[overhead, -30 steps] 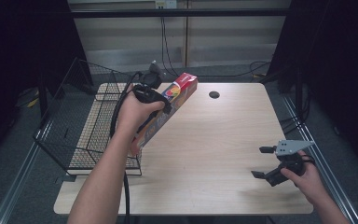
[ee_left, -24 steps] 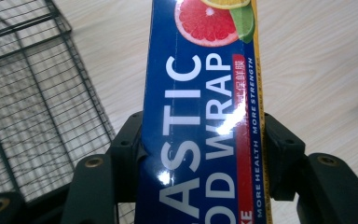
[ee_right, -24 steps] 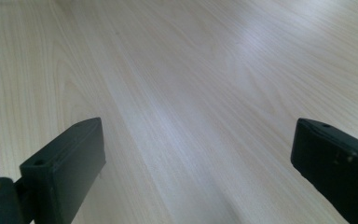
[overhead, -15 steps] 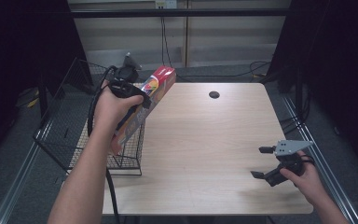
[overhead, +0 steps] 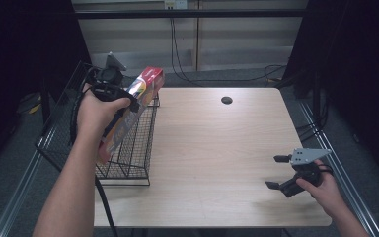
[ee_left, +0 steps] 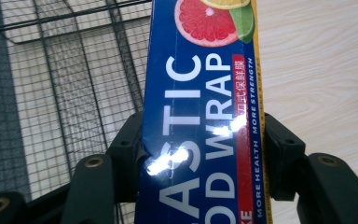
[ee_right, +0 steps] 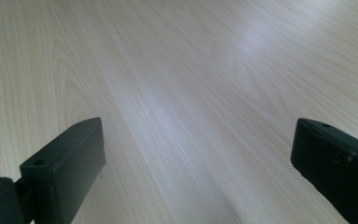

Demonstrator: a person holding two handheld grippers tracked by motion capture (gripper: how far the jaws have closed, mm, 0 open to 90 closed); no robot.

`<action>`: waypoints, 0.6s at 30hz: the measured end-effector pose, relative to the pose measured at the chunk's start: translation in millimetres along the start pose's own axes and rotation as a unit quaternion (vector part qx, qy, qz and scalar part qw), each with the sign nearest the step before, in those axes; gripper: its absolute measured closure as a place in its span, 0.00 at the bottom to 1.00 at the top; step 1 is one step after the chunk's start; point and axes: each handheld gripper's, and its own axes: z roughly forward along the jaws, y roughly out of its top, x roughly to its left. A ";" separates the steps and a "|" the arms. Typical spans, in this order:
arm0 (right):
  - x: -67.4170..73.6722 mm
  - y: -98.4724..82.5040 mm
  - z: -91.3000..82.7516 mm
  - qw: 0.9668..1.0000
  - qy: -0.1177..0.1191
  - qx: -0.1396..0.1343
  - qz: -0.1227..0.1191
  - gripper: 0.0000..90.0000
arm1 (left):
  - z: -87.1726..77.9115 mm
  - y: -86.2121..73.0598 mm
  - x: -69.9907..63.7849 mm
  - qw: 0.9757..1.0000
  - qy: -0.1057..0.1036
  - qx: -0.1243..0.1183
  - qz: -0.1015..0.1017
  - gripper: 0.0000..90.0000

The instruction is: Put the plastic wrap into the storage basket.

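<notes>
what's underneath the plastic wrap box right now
The plastic wrap box, clamped in the left gripper, hangs over the black wire basket. Basket mesh with pale table wood below it shows beside the box; whatever lies directly beneath is hidden by the box.

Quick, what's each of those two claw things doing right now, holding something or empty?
Left gripper: closed on the plastic food wrap box, held over the wire basket.
Right gripper: open, nothing between its jaws, low over the table.
</notes>
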 end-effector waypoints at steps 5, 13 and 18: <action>-0.3 -0.2 0.6 1.000 0.001 0.001 0.001 0.03 | -8.6 -3.7 12.4 1.000 0.009 -0.001 -0.014 0.48; 0.1 0.3 1.6 1.000 0.002 0.002 0.000 0.03 | -19.1 -10.5 29.3 0.999 0.024 -0.003 -0.035 0.48; 0.4 0.4 1.9 1.000 0.001 0.001 0.000 0.03 | -25.2 -13.6 37.7 0.998 0.038 -0.008 -0.046 0.48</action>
